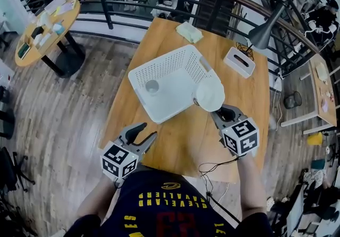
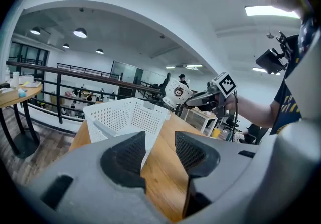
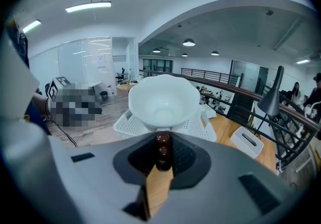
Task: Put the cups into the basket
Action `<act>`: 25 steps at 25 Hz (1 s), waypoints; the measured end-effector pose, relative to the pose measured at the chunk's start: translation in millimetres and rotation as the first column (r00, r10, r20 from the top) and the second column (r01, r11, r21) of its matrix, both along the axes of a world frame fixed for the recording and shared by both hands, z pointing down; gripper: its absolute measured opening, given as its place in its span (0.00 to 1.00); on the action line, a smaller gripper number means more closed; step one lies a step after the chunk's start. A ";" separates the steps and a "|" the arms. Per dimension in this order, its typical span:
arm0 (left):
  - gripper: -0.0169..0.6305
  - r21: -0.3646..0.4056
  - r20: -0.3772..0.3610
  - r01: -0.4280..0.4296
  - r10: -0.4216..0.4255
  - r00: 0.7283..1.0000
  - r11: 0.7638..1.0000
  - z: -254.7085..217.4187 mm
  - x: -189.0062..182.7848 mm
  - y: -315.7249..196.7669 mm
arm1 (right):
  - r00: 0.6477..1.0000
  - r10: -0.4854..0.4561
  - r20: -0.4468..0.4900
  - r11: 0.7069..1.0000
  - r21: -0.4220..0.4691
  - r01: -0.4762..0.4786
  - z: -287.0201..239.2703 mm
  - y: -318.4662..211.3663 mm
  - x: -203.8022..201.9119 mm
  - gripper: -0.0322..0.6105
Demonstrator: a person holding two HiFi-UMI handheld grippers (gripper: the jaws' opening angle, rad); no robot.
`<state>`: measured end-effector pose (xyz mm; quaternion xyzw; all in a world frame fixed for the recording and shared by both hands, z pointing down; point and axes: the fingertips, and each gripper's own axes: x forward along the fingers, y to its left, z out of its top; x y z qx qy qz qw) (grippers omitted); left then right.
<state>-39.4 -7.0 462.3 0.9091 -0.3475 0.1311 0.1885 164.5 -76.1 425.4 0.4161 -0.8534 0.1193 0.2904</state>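
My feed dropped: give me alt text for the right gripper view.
The right gripper is shut on the dark handle of a white cup, its empty inside facing the camera. Behind it, the white perforated basket sits on a wooden table.

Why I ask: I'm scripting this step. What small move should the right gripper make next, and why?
Probably carry the white cup a little further in over the basket. The right gripper is shut on the cup's dark handle, and the cup hangs above the basket's right rim, not yet inside it.
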 end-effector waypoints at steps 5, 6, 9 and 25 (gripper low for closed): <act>0.30 0.018 -0.015 -0.026 0.027 1.000 0.999 -6.1 -15.5 -22.2 | 0.999 0.035 -0.014 0.999 0.002 -0.035 -11.2 -26.2 -9.3 0.12; 0.31 0.016 -0.020 -0.027 0.028 0.999 0.999 -6.0 -19.1 -26.9 | 0.999 0.039 -0.019 0.999 0.001 -0.039 -12.8 -31.1 -11.9 0.12; 0.31 0.013 -0.036 -0.032 0.033 0.999 0.999 -5.2 -27.5 -40.6 | 0.998 0.041 -0.038 0.999 -0.004 -0.041 -15.6 -47.6 -20.6 0.12; 0.30 -0.049 -0.106 -0.025 0.020 0.994 0.998 19.7 -64.0 -76.9 | 0.995 0.045 -0.084 0.989 -0.134 -0.056 18.0 -133.4 -39.5 0.12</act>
